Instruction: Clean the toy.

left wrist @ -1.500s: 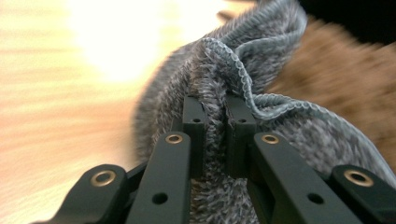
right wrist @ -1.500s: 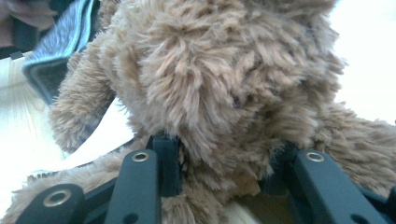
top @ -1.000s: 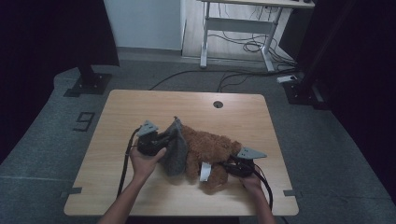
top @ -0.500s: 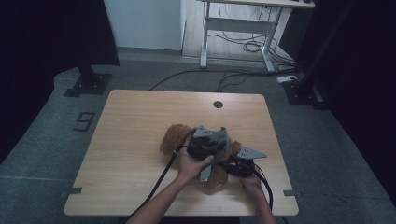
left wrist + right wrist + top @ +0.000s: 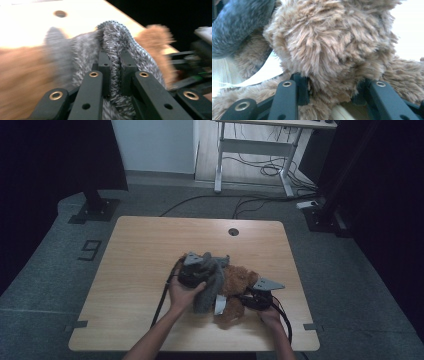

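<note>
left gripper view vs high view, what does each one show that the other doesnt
The left gripper view alone shows the left gripper with its jaws pinched on a fold of the grey knitted garment. The high view alone shows the whole wooden table, both forearms, the floor and the desk legs behind. Both show the garment, the brown teddy bear and the table's cable hole.

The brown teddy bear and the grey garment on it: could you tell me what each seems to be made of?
Brown teddy bear: looks like shaggy synthetic plush, with long matte tufted fibres. Grey garment: seems a soft fuzzy knit, heathered grey and white, with a ribbed-looking edge; the exact fibre is unclear.
</note>
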